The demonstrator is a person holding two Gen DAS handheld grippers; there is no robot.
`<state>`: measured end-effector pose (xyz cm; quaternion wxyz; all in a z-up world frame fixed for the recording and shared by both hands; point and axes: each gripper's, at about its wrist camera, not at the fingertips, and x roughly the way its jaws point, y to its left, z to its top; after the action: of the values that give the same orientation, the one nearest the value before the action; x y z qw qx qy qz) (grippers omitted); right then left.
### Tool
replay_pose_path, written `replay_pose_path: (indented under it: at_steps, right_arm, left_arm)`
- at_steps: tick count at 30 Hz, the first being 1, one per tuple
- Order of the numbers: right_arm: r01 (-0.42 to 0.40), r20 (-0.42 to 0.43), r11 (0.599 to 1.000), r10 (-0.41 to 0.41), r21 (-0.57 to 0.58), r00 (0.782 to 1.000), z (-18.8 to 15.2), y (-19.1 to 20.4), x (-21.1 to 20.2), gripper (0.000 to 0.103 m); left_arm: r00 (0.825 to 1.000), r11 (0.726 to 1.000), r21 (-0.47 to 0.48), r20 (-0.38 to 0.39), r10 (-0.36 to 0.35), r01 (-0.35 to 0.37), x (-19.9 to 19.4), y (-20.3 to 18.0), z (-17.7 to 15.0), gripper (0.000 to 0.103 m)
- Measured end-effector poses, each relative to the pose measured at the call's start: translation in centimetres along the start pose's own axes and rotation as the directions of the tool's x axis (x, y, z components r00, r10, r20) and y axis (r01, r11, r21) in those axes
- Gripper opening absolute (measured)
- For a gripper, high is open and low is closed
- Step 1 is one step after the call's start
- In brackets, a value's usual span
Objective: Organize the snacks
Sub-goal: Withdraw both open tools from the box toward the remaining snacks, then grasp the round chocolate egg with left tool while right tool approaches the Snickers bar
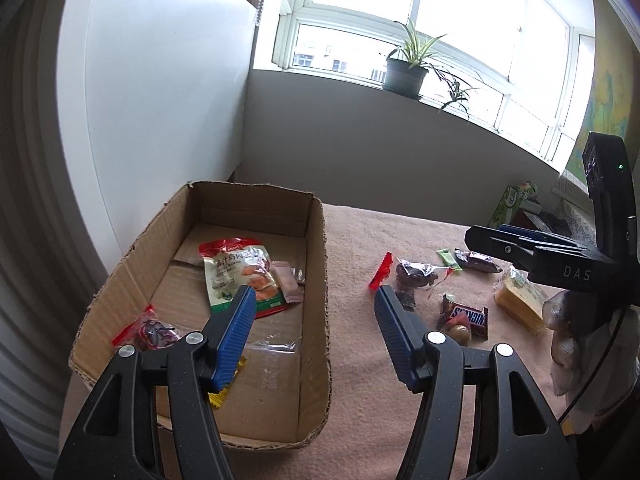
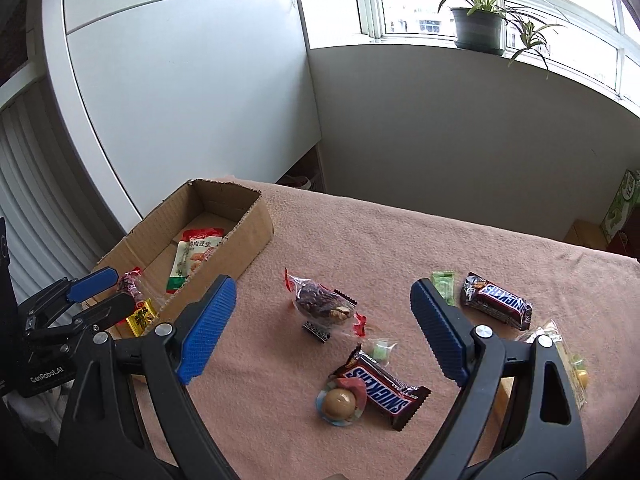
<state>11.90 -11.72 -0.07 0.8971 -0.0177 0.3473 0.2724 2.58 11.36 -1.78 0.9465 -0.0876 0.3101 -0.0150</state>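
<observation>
A cardboard box [image 1: 320,264] [image 2: 248,232] stands at the left on a pink towel. It holds a green-and-red pouch [image 1: 240,276], a small pink packet [image 1: 288,284], a red candy packet [image 1: 148,328] and a yellow packet [image 2: 140,318]. My left gripper [image 1: 316,296] [image 2: 122,289] hangs open over the box's right wall with nothing between its fingers. My right gripper [image 2: 322,286] [image 1: 486,236] stands wide open above a dark date packet [image 2: 320,306]. Two Snickers bars [image 2: 380,384] [image 2: 496,304], a round candy [image 2: 340,402] and a green sweet [image 2: 444,284] lie around it.
A yellow cracker pack [image 1: 516,304] lies at the towel's right edge. A black clip [image 2: 316,330] sits by the date packet. Behind stand a white cabinet [image 2: 180,100], a grey wall and a potted plant [image 2: 478,28] on the sill. A gloved hand [image 1: 564,340] holds the right gripper.
</observation>
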Motion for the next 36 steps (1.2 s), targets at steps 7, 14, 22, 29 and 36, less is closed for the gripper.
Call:
replay_pose_path:
  at_steps: [7,14,22,29,36]
  right_arm:
    - [-0.004,-0.036,0.999,0.005,0.042,0.999,-2.2,-3.4,-0.5,0.091]
    - [-0.085,-0.073,0.993,0.091,0.076,0.993,-4.2,-5.7,-0.1,0.086]
    - [-0.156,-0.129,0.981,0.170,0.114,0.977,-4.9,-7.2,1.8,0.061]
    - [-0.189,-0.146,0.974,0.206,0.124,0.967,-4.9,-7.8,2.6,0.060]
    - [-0.199,-0.169,0.972,0.219,0.127,0.961,-5.1,-8.3,3.7,0.060]
  left_arm:
    - [0.998,0.997,0.047,-0.041,-0.051,0.053,1.3,-3.4,-0.5,0.061]
    - [0.990,0.988,0.114,-0.110,-0.091,0.104,3.2,-7.3,-1.8,0.061]
    - [0.972,0.971,0.179,-0.199,-0.124,0.161,5.8,-11.0,-3.5,0.061]
    - [0.957,0.968,0.186,-0.266,-0.118,0.171,8.5,-12.7,-4.3,0.061]
    - [0.949,0.970,0.180,-0.300,-0.101,0.160,10.1,-12.9,-4.7,0.061]
